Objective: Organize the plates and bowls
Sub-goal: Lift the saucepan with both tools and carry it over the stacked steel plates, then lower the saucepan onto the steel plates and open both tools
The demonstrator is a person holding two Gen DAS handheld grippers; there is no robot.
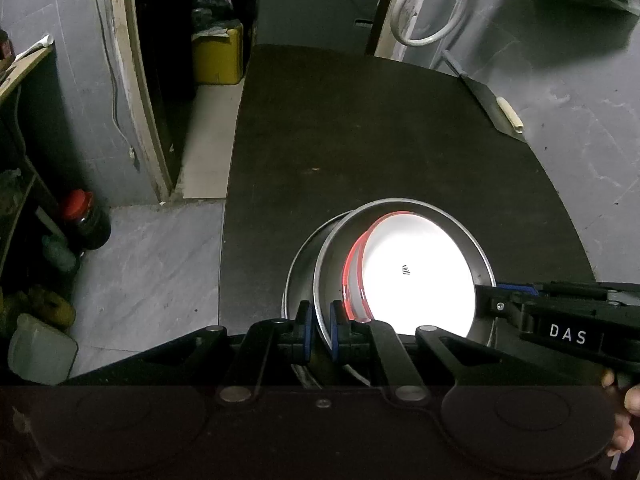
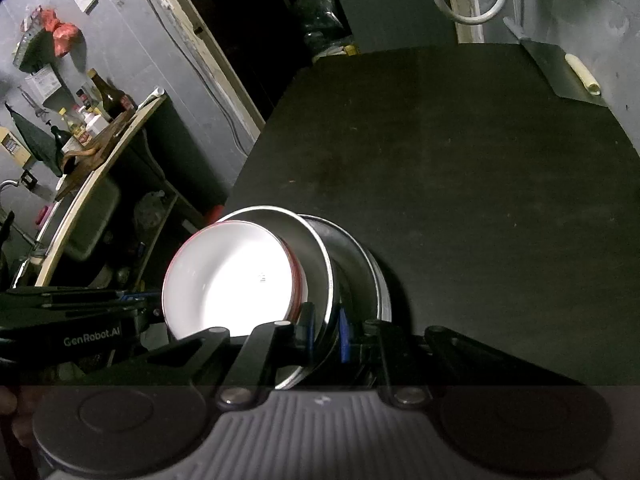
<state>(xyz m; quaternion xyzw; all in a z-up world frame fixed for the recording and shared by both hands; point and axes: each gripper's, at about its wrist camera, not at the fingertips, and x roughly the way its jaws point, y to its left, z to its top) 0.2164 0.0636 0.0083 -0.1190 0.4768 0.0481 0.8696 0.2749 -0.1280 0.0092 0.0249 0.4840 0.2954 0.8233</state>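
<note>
A steel bowl (image 1: pixel 404 206) holds two white plates with red rims (image 1: pixel 416 276) and sits tilted inside a second steel bowl (image 1: pixel 298 264) on the dark table (image 1: pixel 360 140). My left gripper (image 1: pixel 320 320) is shut on the upper bowl's near rim, one blue pad on each side. From the right, my right gripper (image 1: pixel 486 300) reaches the same bowl's opposite rim. In the right wrist view the white plates (image 2: pixel 232 276) fill the upper steel bowl (image 2: pixel 314 248), and my right gripper (image 2: pixel 325 326) is shut on its rim. The left gripper (image 2: pixel 148 308) comes in from the left.
A cleaver with a pale handle (image 1: pixel 492 108) lies at the table's far right edge. Left of the table, on the floor, stand a red-lidded jar (image 1: pixel 84 220) and a yellow canister (image 1: pixel 218 56). A wooden shelf with bottles (image 2: pixel 92 120) is off to the left.
</note>
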